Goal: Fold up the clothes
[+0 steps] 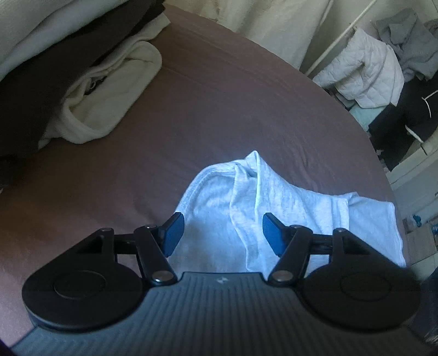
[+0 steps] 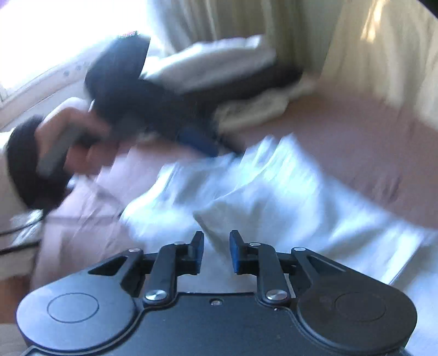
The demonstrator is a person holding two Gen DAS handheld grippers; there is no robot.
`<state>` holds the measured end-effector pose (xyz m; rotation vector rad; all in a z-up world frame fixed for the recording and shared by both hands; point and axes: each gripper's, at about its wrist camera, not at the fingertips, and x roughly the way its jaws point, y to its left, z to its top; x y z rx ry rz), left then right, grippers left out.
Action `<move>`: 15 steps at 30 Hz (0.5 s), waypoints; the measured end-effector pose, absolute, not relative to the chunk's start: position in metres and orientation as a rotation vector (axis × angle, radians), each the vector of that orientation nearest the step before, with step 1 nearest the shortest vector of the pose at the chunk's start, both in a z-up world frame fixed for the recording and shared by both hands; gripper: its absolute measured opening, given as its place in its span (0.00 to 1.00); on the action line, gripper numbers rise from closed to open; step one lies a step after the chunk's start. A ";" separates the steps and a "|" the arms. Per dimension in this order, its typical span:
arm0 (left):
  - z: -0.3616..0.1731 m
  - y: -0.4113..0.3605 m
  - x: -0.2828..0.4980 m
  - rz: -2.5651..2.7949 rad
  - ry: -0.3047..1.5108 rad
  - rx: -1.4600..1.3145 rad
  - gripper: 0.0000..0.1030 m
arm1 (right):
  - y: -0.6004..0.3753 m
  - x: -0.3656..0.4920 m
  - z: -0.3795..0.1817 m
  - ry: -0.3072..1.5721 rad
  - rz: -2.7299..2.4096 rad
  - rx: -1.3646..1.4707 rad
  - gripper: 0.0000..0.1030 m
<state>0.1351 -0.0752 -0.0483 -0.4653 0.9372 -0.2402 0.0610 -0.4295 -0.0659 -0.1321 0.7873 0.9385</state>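
Two clothes piles [image 1: 90,90], mauve bedsheet [image 1: 219,109], curtains [image 1: 273,22]

Motion blur smears the pale garment [image 2: 273,191] and hand [image 2: 76,137].

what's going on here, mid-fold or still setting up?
Still setting up, it seems. A person holds a gripper in each hand over a pale garment lying bunched on the mauve bed sheet. The left gripper hangs open above it. The right gripper shows a narrow gap, nothing clearly pinched; that view is blurred.
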 end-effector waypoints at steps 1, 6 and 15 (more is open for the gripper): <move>-0.049 -0.074 0.135 -0.243 0.933 -0.474 0.61 | -0.433 0.060 -0.071 0.819 0.944 -0.093 0.24; -0.051 -0.070 0.143 -0.289 0.894 -0.546 0.61 | -0.515 0.073 -0.049 0.712 0.751 0.335 0.67; -0.041 -0.109 0.172 -0.273 0.906 -0.418 0.60 | -0.560 0.140 -0.080 0.881 0.448 0.479 0.68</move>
